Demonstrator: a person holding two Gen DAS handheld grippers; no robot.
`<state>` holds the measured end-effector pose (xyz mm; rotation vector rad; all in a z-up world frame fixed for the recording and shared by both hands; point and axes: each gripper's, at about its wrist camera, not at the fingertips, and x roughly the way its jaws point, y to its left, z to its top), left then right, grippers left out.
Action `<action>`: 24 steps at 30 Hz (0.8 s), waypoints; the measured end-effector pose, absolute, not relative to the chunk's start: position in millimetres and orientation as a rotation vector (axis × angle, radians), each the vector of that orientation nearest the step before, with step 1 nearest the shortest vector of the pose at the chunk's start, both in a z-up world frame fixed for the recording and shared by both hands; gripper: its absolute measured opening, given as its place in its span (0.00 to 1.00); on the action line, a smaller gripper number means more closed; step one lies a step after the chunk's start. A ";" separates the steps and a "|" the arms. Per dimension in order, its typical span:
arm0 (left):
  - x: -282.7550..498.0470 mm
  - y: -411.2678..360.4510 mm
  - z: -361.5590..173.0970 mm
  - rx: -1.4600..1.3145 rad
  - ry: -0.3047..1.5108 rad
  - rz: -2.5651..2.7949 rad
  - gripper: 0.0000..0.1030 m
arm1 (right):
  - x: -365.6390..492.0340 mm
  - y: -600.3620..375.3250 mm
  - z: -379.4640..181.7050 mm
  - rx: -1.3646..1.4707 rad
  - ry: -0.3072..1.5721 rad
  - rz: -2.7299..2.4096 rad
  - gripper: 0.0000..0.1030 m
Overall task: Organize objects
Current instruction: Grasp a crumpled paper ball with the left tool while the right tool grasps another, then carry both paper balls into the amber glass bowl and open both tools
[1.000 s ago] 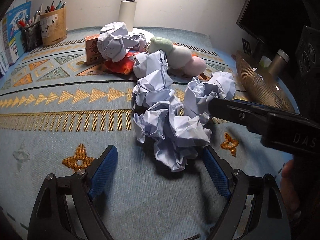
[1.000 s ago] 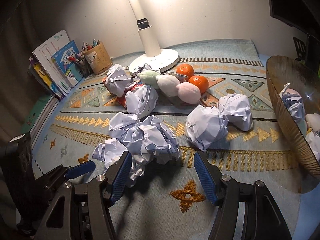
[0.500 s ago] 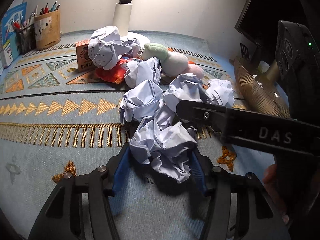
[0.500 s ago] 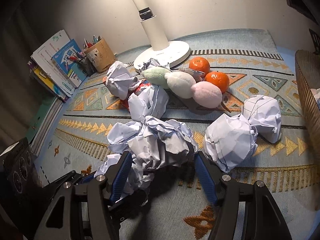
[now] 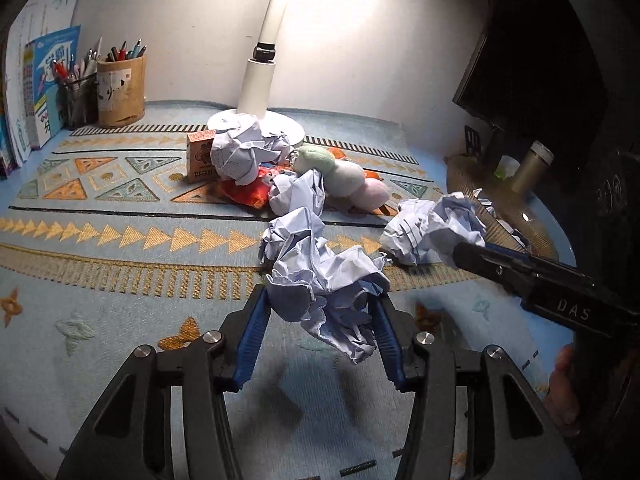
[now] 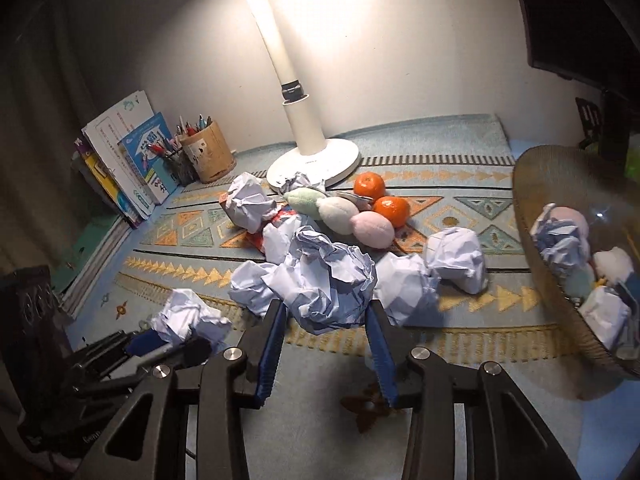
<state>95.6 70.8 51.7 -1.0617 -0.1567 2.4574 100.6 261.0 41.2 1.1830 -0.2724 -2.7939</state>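
Note:
My left gripper (image 5: 320, 316) is shut on a crumpled paper ball (image 5: 324, 284) and holds it above the patterned mat (image 5: 120, 280). My right gripper (image 6: 326, 322) is shut on another crumpled paper ball (image 6: 328, 276), also lifted; it shows in the left wrist view (image 5: 452, 224) too. The left gripper with its ball shows at the lower left of the right wrist view (image 6: 188, 316). More paper balls (image 6: 456, 260) lie on the mat. A brown basket (image 6: 560, 296) at the right holds paper balls and plush toys.
A white lamp base (image 6: 314, 164) stands at the back. Two oranges (image 6: 380, 196), a plush dango toy (image 6: 340, 212), a red packet (image 5: 244, 192) and a small box (image 5: 200, 156) lie mid-mat. A pen cup (image 5: 120, 92) and books (image 5: 44, 88) stand at the back left.
Both grippers closed on paper balls and lifted them off the mat. The right gripper moved right, toward the basket.

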 end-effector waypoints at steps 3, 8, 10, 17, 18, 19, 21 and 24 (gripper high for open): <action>97.6 84.7 44.1 -1.074 -0.148 2.423 0.46 | 121.9 274.0 28.4 1.269 -0.219 -2.850 0.39; 100.7 109.1 33.0 -1.099 -0.108 2.385 0.46 | 136.7 295.7 2.9 1.388 -0.210 -2.852 0.42; 101.3 113.9 31.0 -1.107 -0.098 2.380 0.46 | 140.7 302.4 -1.3 1.405 -0.252 -2.830 0.52; 100.0 117.7 32.1 -1.111 -0.082 2.379 0.47 | 150.6 318.4 4.1 1.394 -0.363 -2.786 0.66; 99.6 118.0 31.7 -1.113 -0.082 2.377 0.47 | 150.6 319.2 2.9 1.397 -0.386 -2.769 0.66; 99.2 118.0 31.9 -1.114 -0.082 2.375 0.47 | 150.6 317.4 1.9 1.395 -0.405 -2.750 0.66; 98.6 119.1 31.6 -1.116 -0.084 2.372 0.47 | 150.5 312.9 1.2 1.378 -0.409 -2.743 0.66; 98.3 122.3 31.7 -1.116 -0.077 2.367 0.47 | 143.4 308.6 -0.6 1.373 -0.399 -2.764 0.66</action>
